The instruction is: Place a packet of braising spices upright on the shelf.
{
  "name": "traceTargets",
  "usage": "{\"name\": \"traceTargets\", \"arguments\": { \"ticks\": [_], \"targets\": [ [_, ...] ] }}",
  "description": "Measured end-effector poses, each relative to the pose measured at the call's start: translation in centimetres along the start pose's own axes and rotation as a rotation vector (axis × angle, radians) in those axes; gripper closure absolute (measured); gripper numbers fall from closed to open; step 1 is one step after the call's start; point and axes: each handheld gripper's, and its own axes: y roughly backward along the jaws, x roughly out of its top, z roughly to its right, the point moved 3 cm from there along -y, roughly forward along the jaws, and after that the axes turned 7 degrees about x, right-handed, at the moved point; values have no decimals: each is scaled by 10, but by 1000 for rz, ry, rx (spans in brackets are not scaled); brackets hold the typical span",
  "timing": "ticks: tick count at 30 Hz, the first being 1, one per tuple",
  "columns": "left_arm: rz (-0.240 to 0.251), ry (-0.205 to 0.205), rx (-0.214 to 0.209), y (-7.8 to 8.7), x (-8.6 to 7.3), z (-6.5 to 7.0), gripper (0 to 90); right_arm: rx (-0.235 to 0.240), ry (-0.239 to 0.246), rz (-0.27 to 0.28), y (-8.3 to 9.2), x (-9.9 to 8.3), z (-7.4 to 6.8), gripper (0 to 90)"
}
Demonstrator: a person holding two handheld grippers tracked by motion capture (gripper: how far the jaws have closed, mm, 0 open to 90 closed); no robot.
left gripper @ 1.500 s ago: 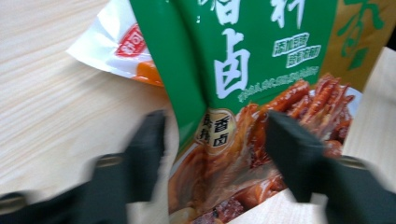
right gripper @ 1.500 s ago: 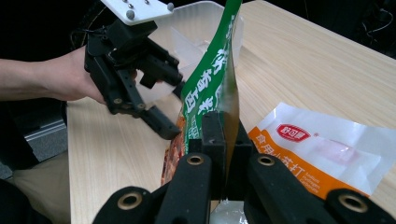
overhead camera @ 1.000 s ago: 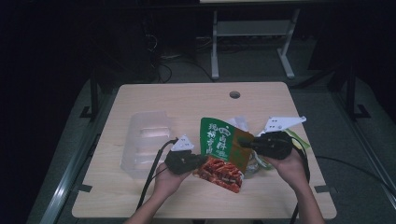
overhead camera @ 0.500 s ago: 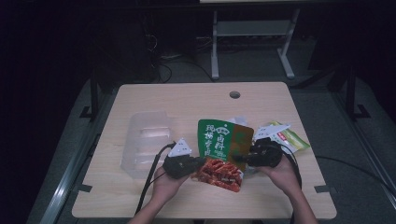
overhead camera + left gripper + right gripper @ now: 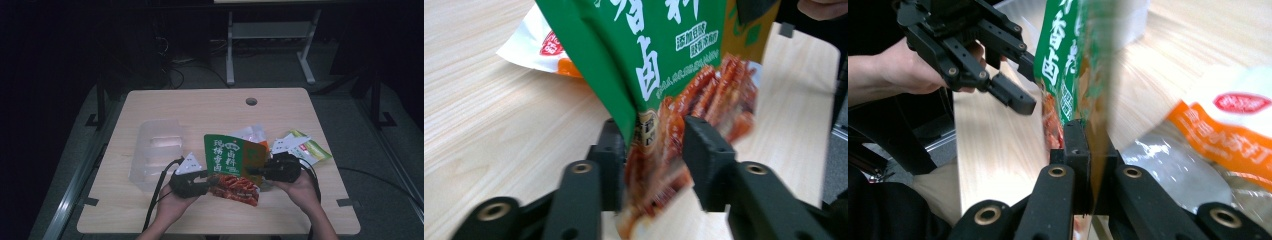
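Green snack bag (image 5: 231, 159) is hanging upright over the near middle of the table (image 5: 200, 107), being passed from one hand to the other. The right gripper (image 5: 256, 171) is pinching its orange-edged side, jaws clamped tight on the film with no gap visible in the right gripper view, where the bag (image 5: 1075, 65) is rising straight out of them. The left gripper (image 5: 209, 179) is sitting at the bag's lower, red-printed end, and its jaws have just been opening: in the left gripper view they are standing apart on either side of the bag (image 5: 659, 75), one jaw seeming to brush the film, the other clear of it, so that side is not gripping any more.

To my eye the handover is happening right now, the right hand taking the weight while the left is letting go. Next, the left gripper needs to be backing away without dragging the loose bottom corner. The clear plastic bin (image 5: 156, 152) is waiting just to the left, and other packets (image 5: 300, 146) are lying behind the right hand, so whichever way the bag is going, the single pinch will be carrying a floppy, swinging thing.
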Motion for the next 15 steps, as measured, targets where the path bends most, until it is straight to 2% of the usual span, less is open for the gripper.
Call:
{"name": "traceTargets", "arguments": {
  "ticks": [1, 5, 6, 9, 11, 15],
  "targets": [
    [-7, -18, 9, 3, -1, 0, 565, -11, 19, 1, 1, 3, -4, 898],
    [4, -43, 45, 11, -7, 2, 470, -63, 72, 5, 5, 13, -16, 899],
    [0, -52, 39, 13, -9, 2, 465, -68, 76, 11, 5, 15, -16, 899],
    [7, -36, 32, 15, -19, 2, 404, -70, 81, 40, 7, 21, -18, 900],
    [19, -19, 2, 16, -23, 3, 378, -79, 86, 50, 7, 26, -18, 899],
    [13, -54, -9, 15, -27, 5, 319, -93, 101, 36, 5, 40, -20, 899]
  ]
}}
